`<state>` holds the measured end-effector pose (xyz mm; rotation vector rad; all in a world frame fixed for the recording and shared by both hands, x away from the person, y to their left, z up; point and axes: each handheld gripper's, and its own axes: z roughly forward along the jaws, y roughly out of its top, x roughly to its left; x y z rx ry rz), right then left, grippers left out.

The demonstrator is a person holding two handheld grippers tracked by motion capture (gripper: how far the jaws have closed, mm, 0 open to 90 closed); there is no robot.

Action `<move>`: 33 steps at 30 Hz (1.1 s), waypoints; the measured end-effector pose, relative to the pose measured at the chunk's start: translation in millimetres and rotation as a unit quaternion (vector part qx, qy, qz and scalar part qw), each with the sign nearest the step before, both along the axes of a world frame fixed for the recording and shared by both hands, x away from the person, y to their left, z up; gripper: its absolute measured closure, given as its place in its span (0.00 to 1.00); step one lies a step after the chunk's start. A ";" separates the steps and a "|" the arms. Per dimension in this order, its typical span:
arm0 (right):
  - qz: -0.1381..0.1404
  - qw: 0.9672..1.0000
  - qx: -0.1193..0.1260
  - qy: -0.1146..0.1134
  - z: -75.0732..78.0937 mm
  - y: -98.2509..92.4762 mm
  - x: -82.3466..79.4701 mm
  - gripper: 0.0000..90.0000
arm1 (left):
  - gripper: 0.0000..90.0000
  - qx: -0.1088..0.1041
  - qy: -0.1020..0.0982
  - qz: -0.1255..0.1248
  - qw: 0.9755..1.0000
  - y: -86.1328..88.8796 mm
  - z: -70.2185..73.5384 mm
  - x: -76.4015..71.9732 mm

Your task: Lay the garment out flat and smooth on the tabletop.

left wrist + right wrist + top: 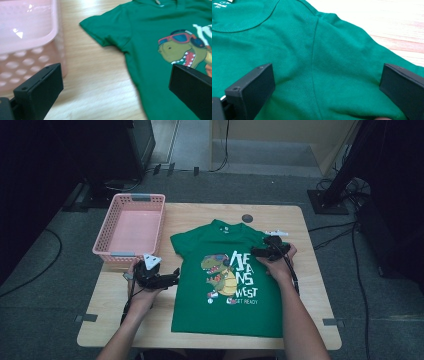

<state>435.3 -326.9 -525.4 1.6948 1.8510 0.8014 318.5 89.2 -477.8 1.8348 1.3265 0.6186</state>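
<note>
green dinosaur t-shirt (225,280) is lying flat and face up on the wooden table (305,285), collar pointing away from the person, so its long axis is running from collar to hem, straight toward the person. pink plastic basket (131,224) is sitting just beside the shirt's sleeve on the person's left. right gripper (260,252) is hovering over the shirt's shoulder on the person's right; in the right gripper view its jaws are standing wide apart, gripping nothing, with the shoulder seam (313,70) running between them. left gripper (172,279) is resting on bare wood between the basket and the shirt, jaws also spread and empty, the shirt's side edge (132,80) lying just ahead toward one jaw. judging from this, the right gripper is nearer to cloth; the left one is needing to slide sideways toward the shirt before closing.
</note>
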 end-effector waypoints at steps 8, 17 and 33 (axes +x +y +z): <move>0.000 1.000 0.000 0.000 0.0 0.0 0.0 0.00 | 0.00 0.008 -0.001 0.019 1.000 22.7 -10.0 -9.6; 0.000 1.000 0.000 0.000 0.0 0.0 0.0 0.00 | 0.00 0.018 0.011 0.040 0.999 48.1 -21.1 -15.9; 0.000 1.000 0.000 0.000 0.0 0.0 0.0 0.00 | 0.00 0.059 0.029 0.076 0.995 82.9 -34.2 -27.1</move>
